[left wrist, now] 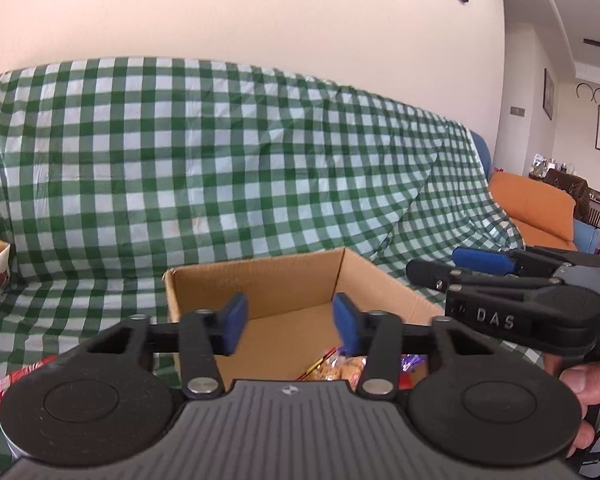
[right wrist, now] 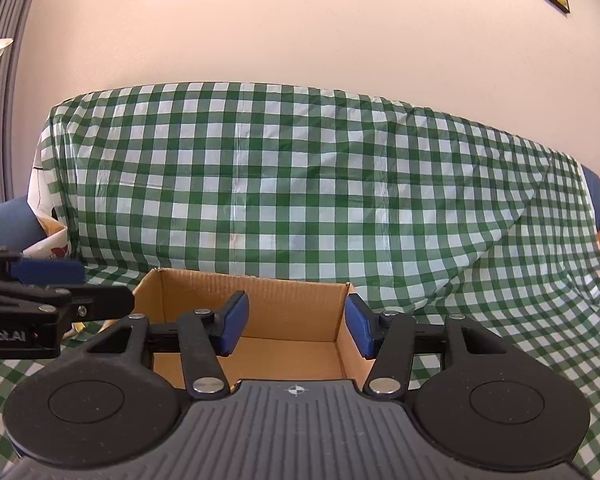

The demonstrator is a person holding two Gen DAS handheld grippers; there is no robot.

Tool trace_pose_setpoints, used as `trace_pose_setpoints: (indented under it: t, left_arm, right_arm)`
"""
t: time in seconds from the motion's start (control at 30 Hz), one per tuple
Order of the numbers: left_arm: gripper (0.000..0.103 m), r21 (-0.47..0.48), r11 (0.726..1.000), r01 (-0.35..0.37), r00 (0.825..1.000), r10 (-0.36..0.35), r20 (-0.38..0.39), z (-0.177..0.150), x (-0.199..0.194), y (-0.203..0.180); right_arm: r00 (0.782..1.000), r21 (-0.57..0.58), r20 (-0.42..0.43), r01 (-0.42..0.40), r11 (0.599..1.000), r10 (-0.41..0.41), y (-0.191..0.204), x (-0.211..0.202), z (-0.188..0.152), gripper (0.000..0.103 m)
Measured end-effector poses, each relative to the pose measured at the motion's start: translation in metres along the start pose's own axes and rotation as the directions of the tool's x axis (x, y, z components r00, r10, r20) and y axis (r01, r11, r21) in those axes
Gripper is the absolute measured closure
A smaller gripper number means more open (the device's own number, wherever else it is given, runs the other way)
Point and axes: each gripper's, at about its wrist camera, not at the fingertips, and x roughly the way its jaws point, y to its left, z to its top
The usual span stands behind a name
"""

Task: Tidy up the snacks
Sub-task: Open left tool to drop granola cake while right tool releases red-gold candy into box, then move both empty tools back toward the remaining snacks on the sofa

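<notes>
- So both claws hover over the cardboard box [left wrist: 292, 280] – left claw [left wrist: 291, 324] apart, empty
- right claw [right wrist: 296, 326] apart too, snack packets [left wrist: 340, 366] lie inside

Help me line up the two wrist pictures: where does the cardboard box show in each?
Left wrist view: the cardboard box sits centre, low in the picture, behind the left gripper, with snack packets inside it.
Right wrist view: the box is again low centre, behind the right gripper; no packets show.
Shared landmark: the green checked cloth draped behind the box.
</notes>
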Motion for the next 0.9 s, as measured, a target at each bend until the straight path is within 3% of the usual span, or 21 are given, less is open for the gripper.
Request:
trace_pose_setpoints:
  t: [0.07, 0.2, 0.37, 0.47, 0.5, 0.63, 0.77, 0.87, 0.9]
  left_arm:
    - [0.071, -0.014, 1.0, -0.007, 1.0, 0.007, -0.015, -0.002, -0.005, 0.009]
    - [0.073, -0.049, 0.998, -0.031, 0.999, 0.03, -0.023, -0.001, -0.021, 0.032]
    - [0.073, -0.084, 0.991, -0.104, 0.994, 0.101, -0.032, 0.001, -0.041, 0.069]
    - [0.073, -0.082, 0.985, -0.152, 0.987, 0.148, -0.06, -0.001, -0.049, 0.097]
    - [0.078, -0.065, 0.983, -0.17, 0.983, 0.165, -0.074, -0.003, -0.05, 0.107]
    - [0.097, -0.077, 0.964, -0.253, 0.959, 0.239, -0.151, -0.017, -0.052, 0.154]
    - [0.097, -0.121, 0.942, -0.313, 0.938, 0.286, -0.198, -0.036, -0.051, 0.199]
    - [0.097, -0.17, 0.907, -0.384, 0.898, 0.325, -0.295, -0.055, -0.038, 0.231]
    - [0.097, -0.189, 0.899, -0.395, 0.893, 0.328, -0.307, -0.056, -0.034, 0.24]
  right_arm:
    - [1.0, 0.02, 0.0, -0.006, 1.0, 0.006, 0.007, 0.0, 0.001, 0.048]
    - [0.999, 0.09, 0.012, -0.038, 0.995, 0.037, 0.026, -0.001, 0.005, 0.049]
    - [0.993, 0.163, 0.011, -0.118, 0.98, 0.118, 0.059, 0.002, 0.006, 0.082]
    - [0.985, 0.152, 0.006, -0.168, 0.974, 0.17, 0.083, 0.006, 0.005, 0.086]
    - [0.982, 0.146, 0.003, -0.186, 0.972, 0.187, 0.091, 0.007, 0.005, 0.086]
    - [0.966, 0.124, -0.007, -0.257, 0.958, 0.26, 0.123, 0.012, 0.005, 0.086]
    - [0.946, 0.145, -0.023, -0.318, 0.937, 0.324, 0.148, 0.02, 0.003, 0.086]
    - [0.927, 0.18, -0.052, -0.356, 0.917, 0.37, 0.165, 0.031, 0.0, 0.086]
    - [0.921, 0.184, -0.061, -0.368, 0.911, 0.384, 0.17, 0.034, -0.002, 0.086]
